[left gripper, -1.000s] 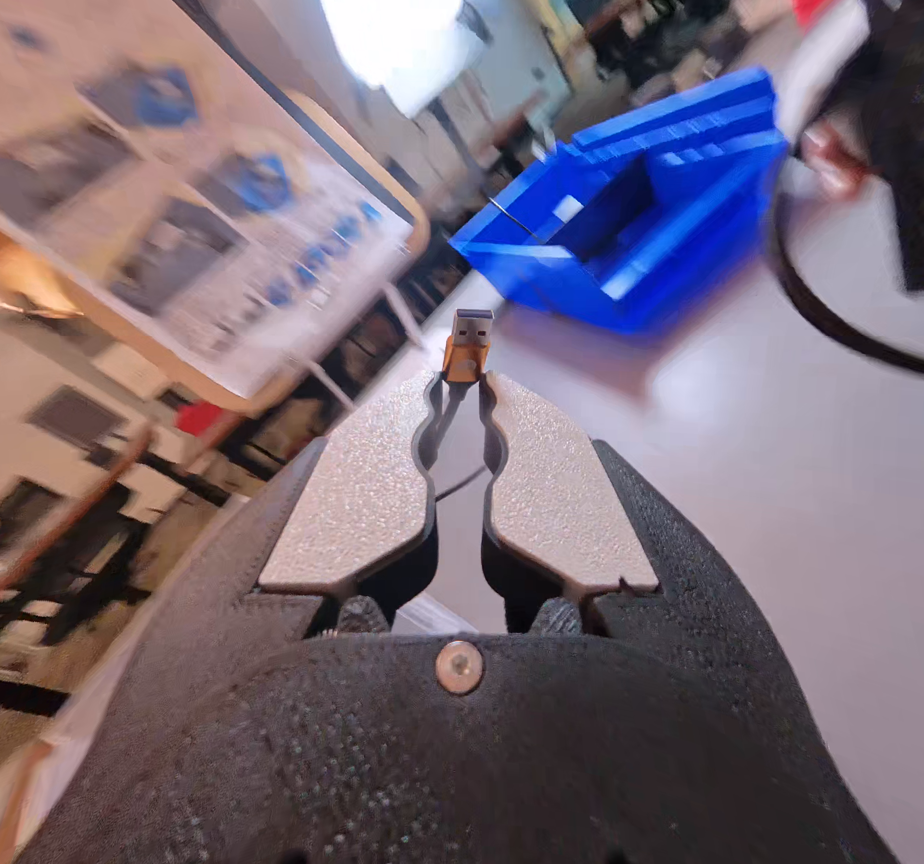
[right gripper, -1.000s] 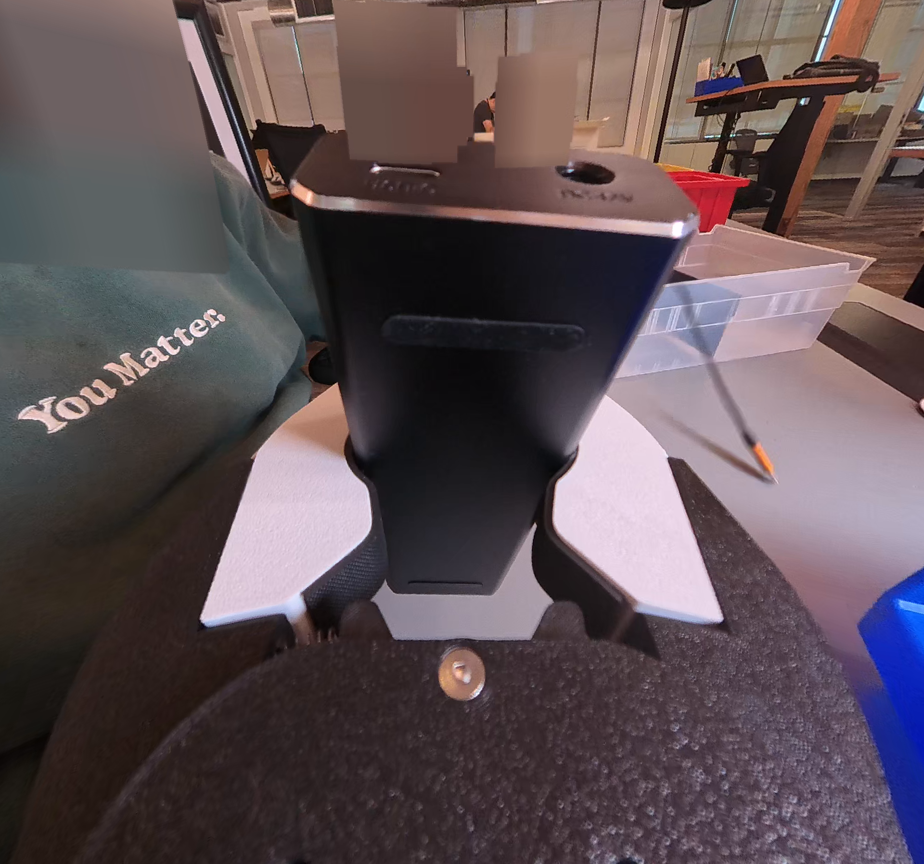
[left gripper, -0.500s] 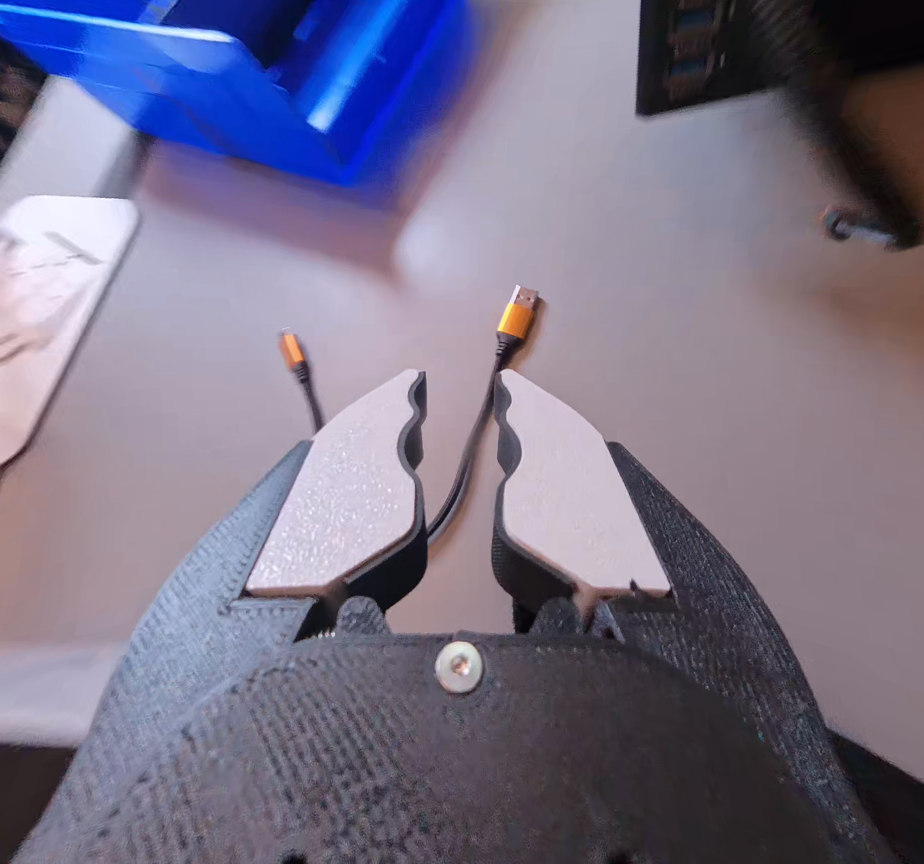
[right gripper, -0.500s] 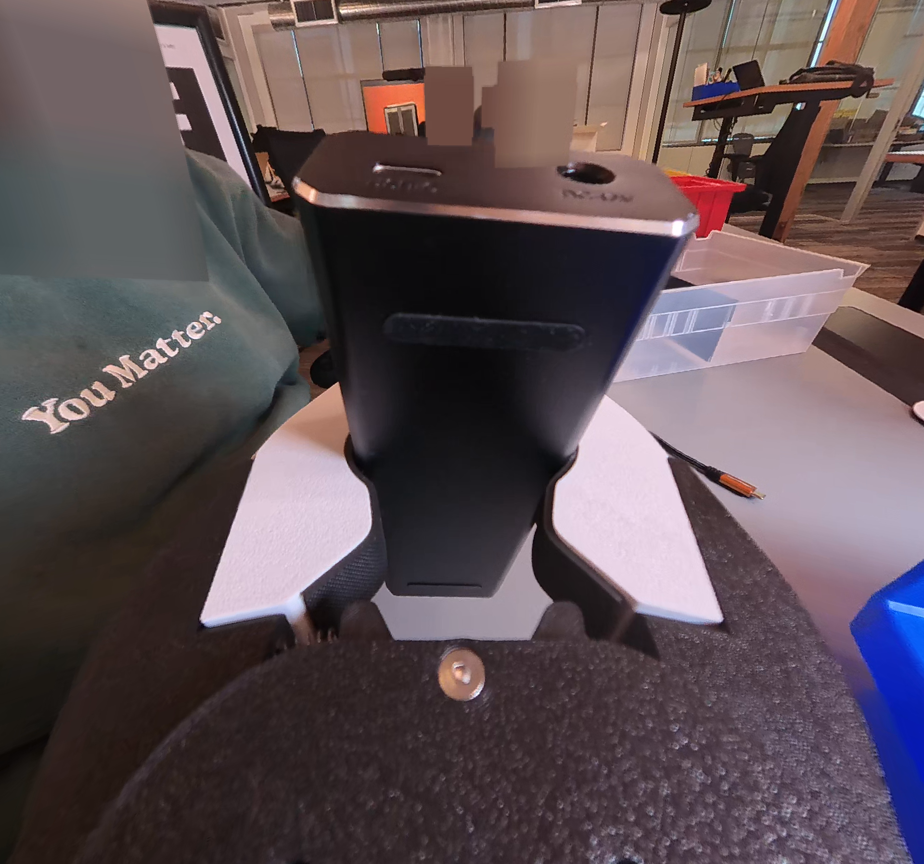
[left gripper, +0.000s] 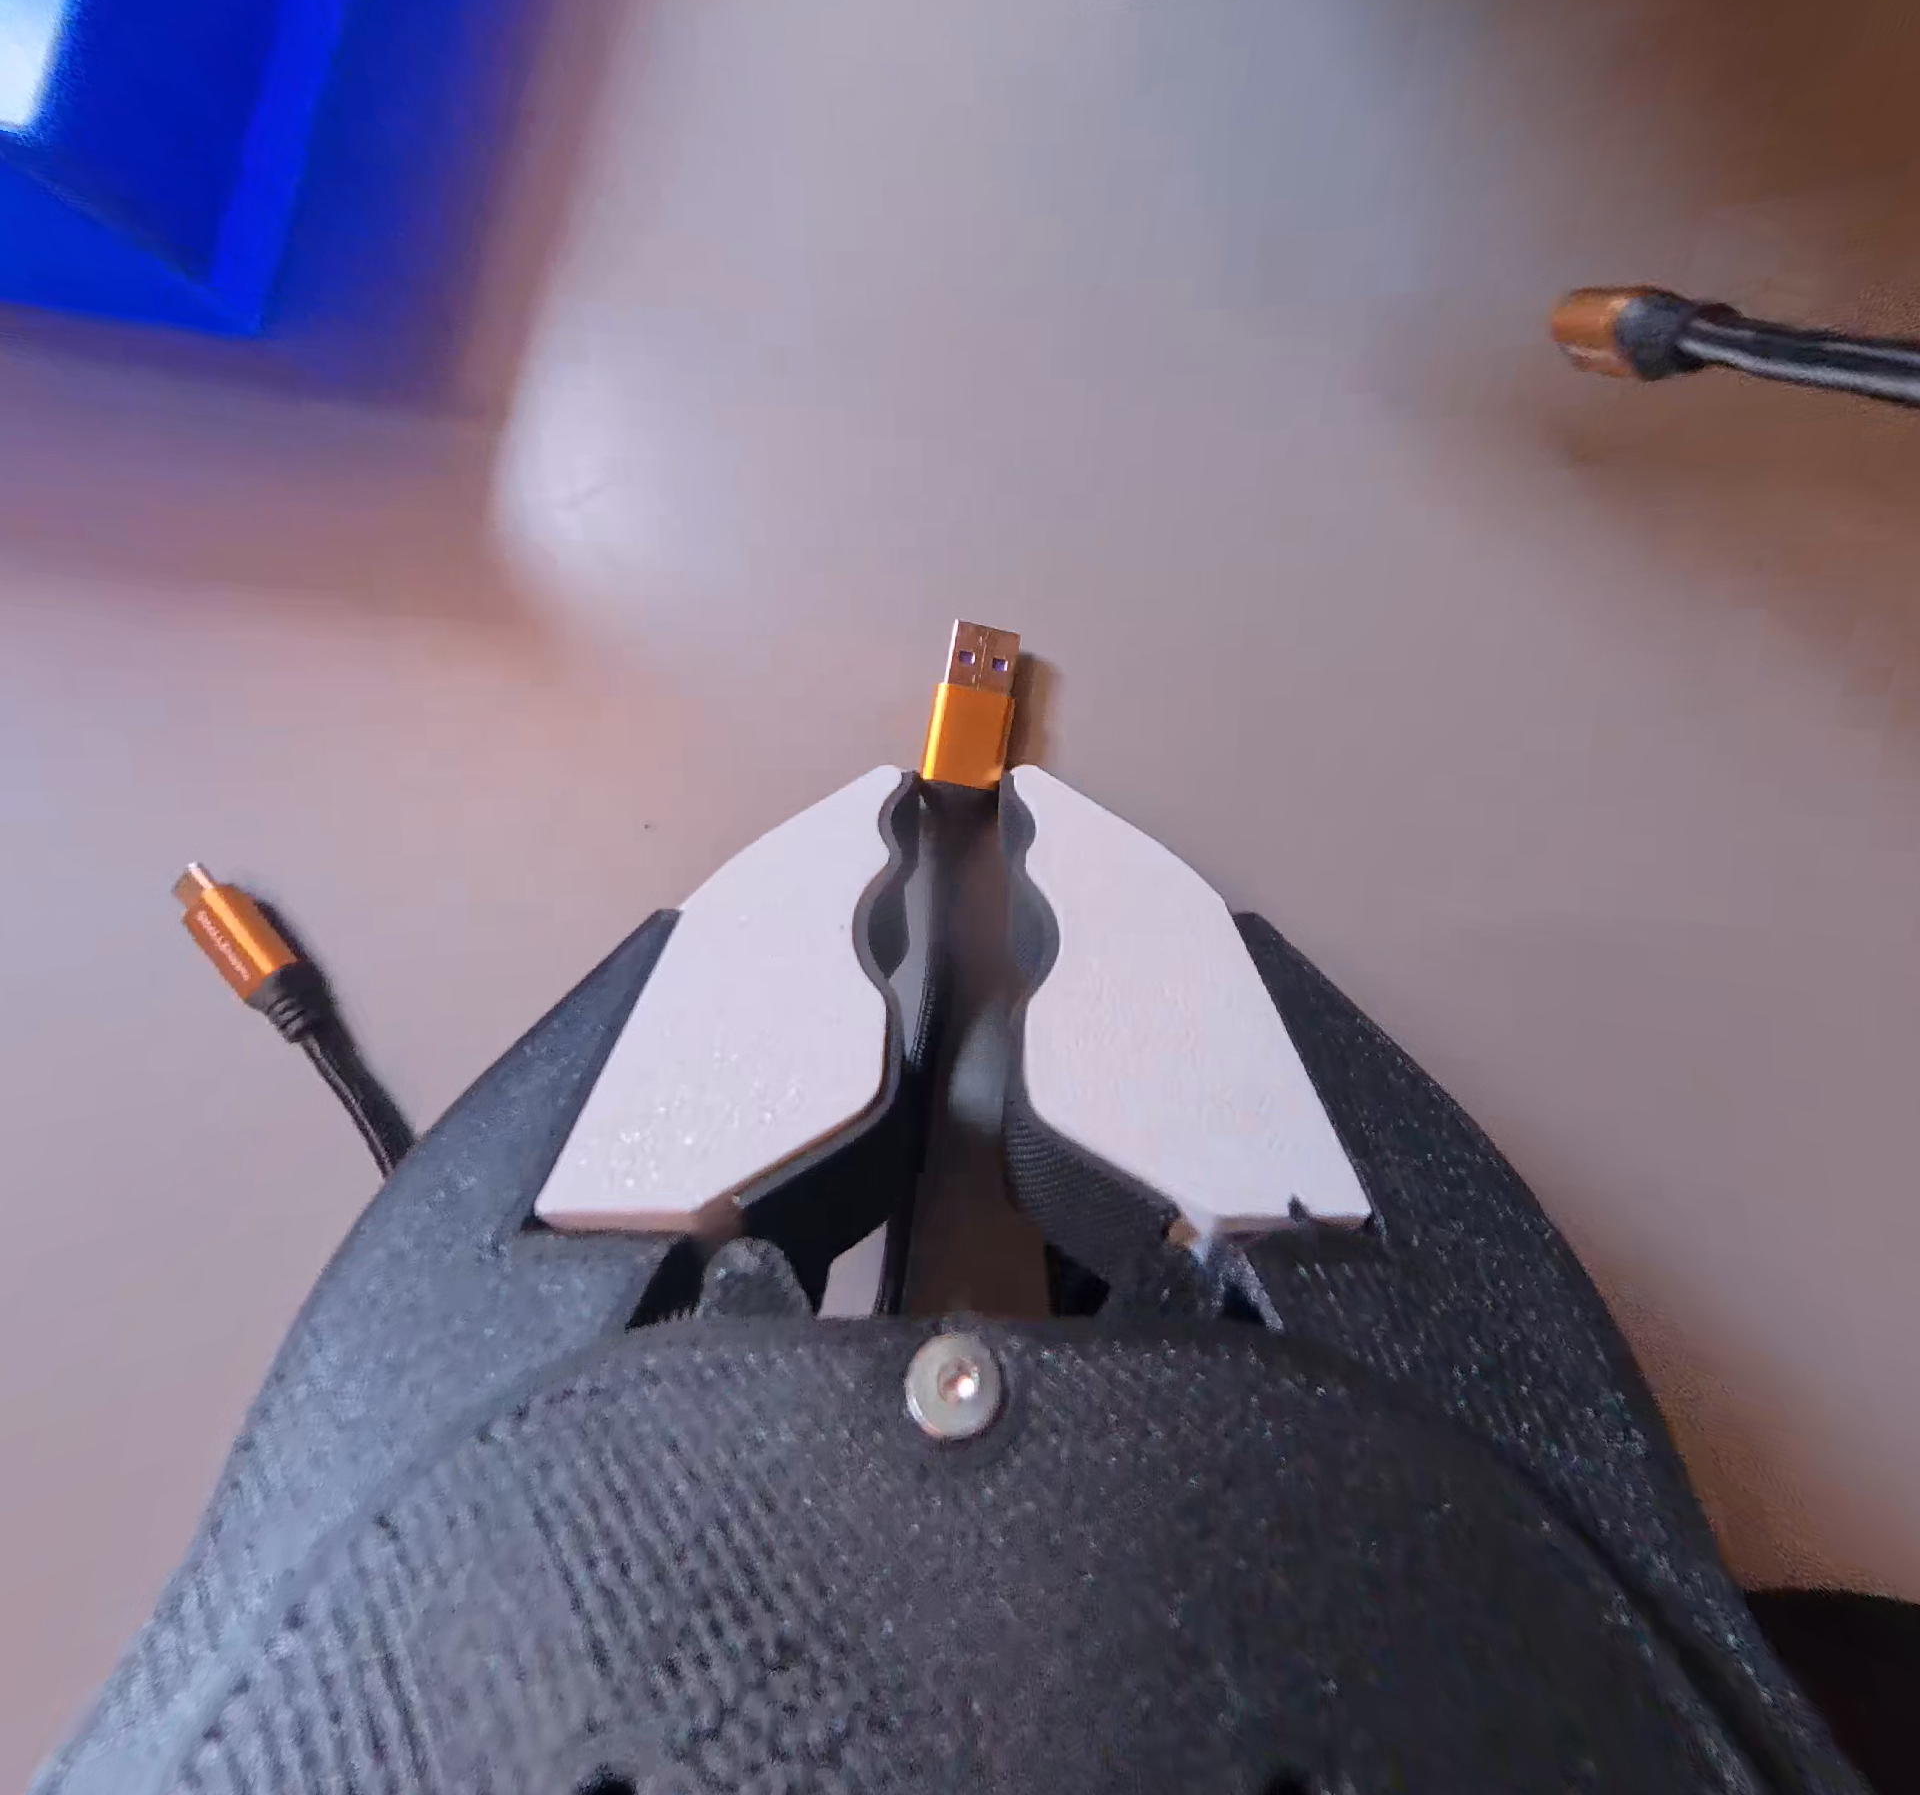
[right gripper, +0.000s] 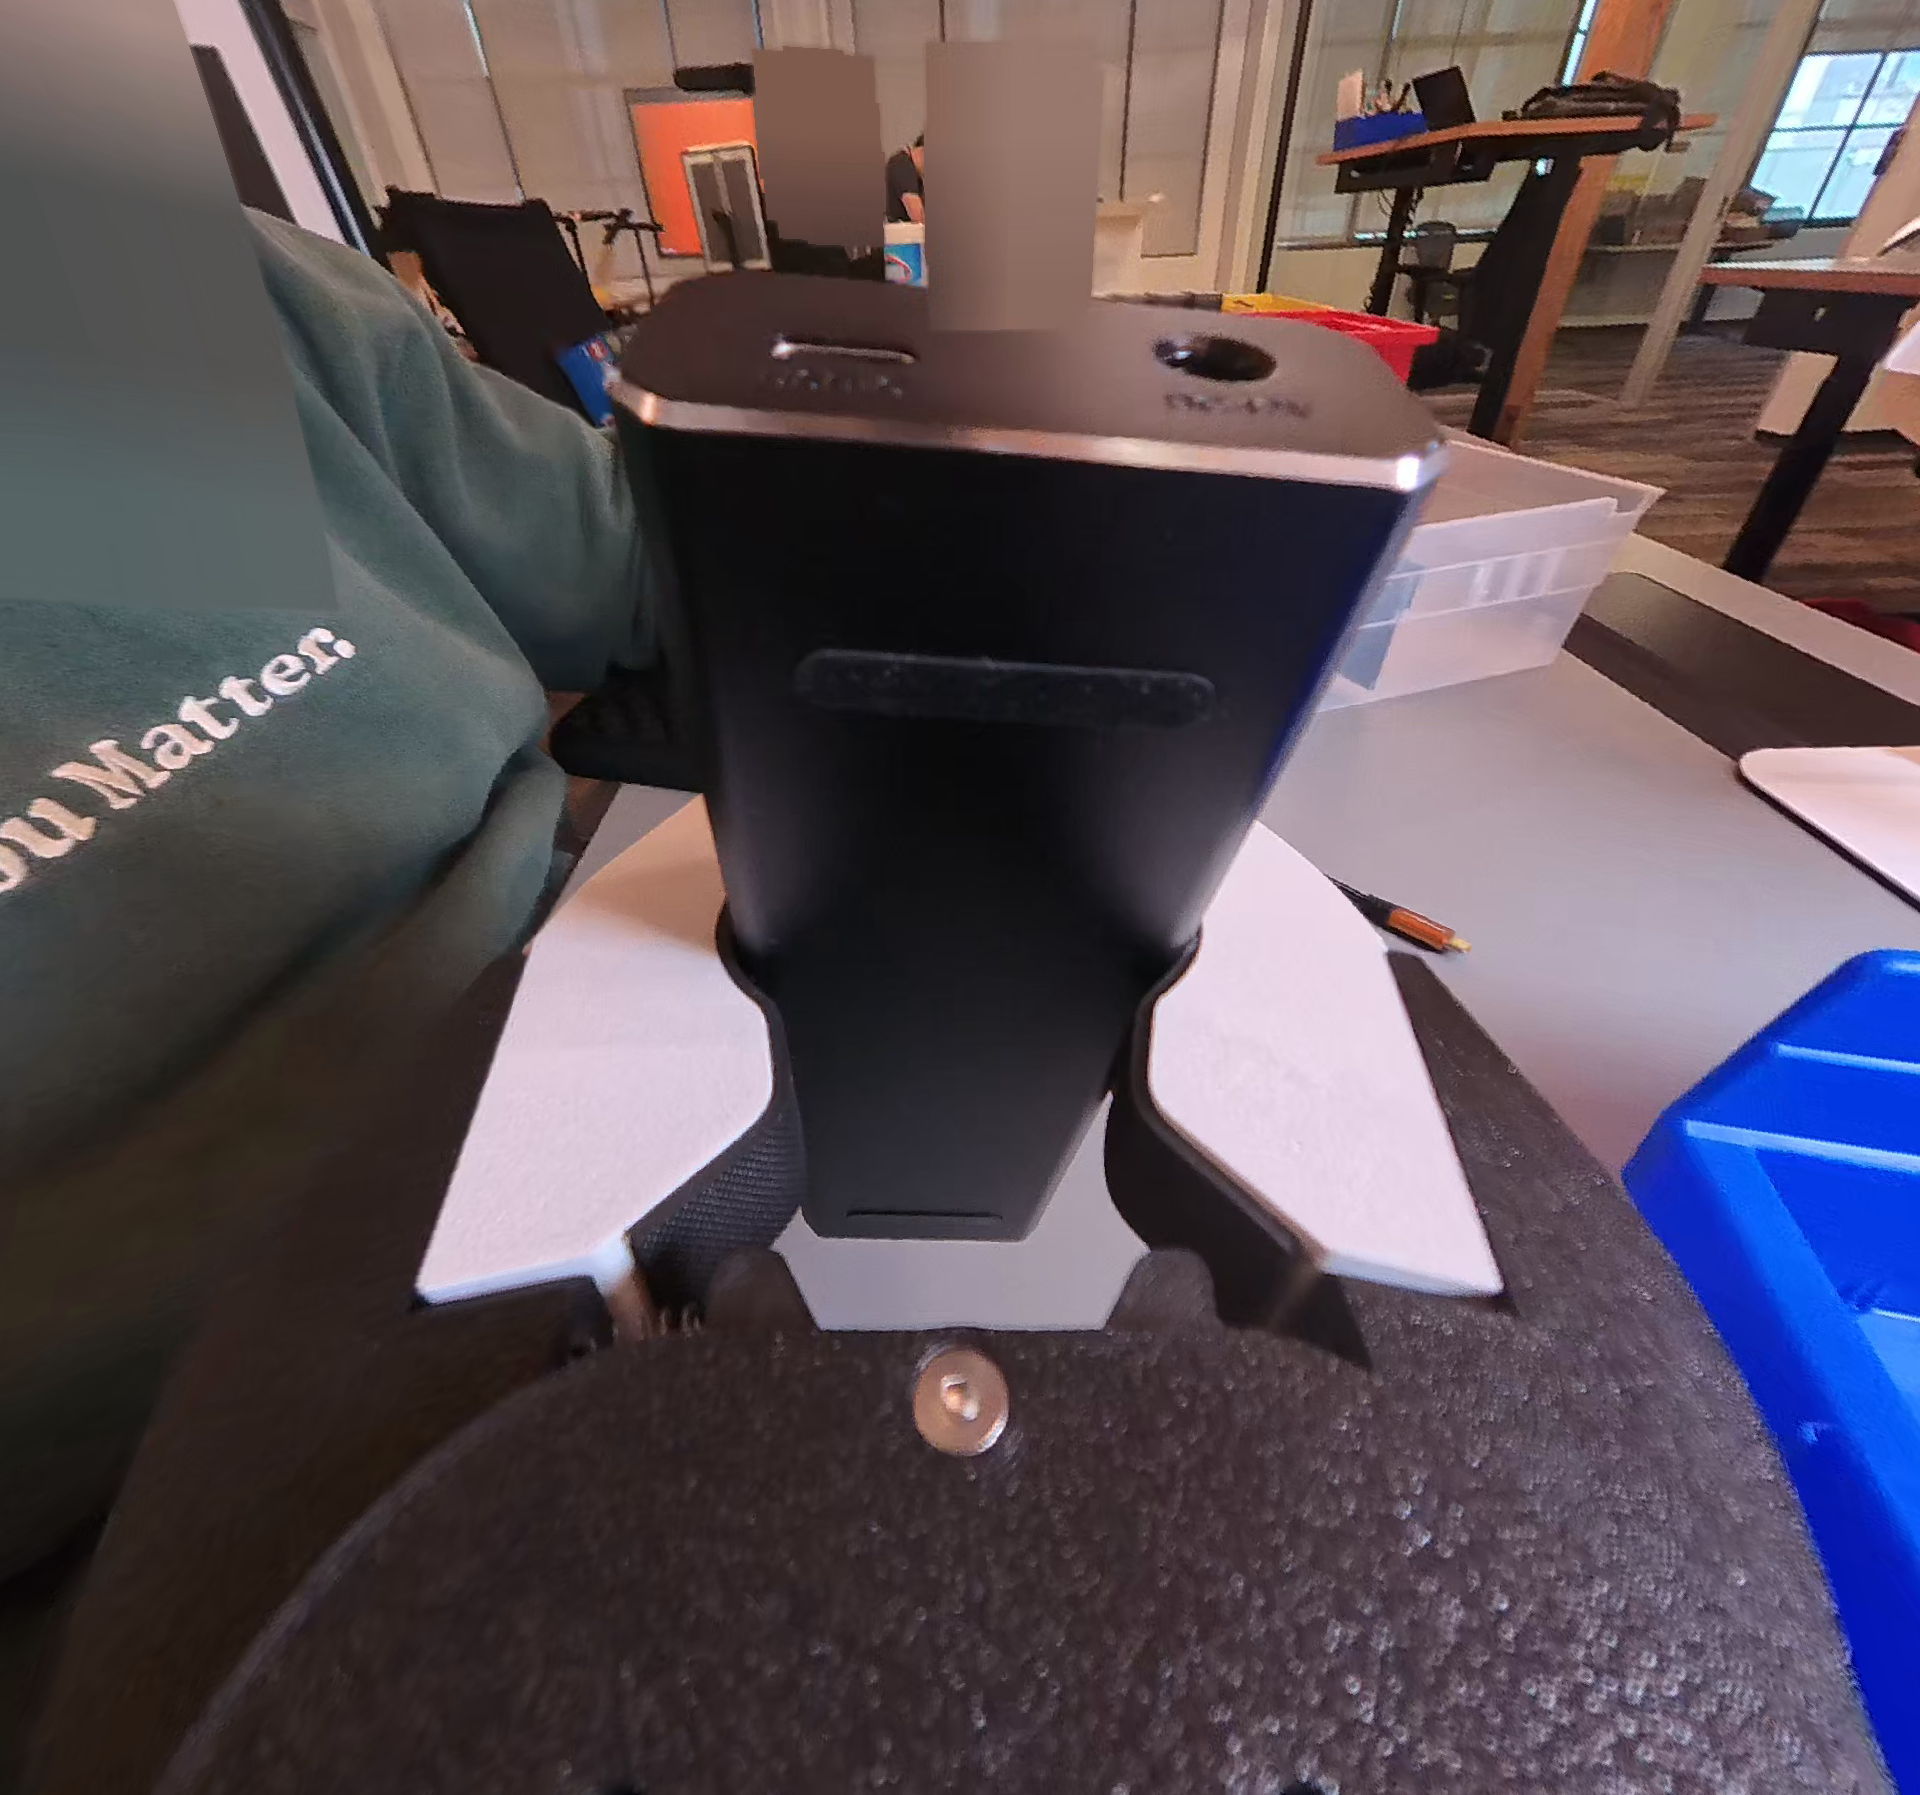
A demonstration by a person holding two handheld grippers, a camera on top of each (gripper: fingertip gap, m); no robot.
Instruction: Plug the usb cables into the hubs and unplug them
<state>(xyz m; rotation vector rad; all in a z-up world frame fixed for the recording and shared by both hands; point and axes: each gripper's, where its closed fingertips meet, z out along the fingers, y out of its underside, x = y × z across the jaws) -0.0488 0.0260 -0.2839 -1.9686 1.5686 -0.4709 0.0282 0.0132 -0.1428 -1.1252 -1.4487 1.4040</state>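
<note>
USB plug [left gripper: 968, 706] now nearer jaws, at tips | left narrow, grip unclear | right clamps hub [right gripper: 997, 706]

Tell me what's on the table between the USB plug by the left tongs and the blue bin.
Nothing: in the left wrist view only bare table separates the plug from the bin.

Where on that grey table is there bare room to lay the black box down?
Bare grey tabletop lies between the blue plastic bin and the loose orange-tipped black cable, ahead of the orange USB plug. Crowded: beside the left gripper, where another orange connector lies.
</note>
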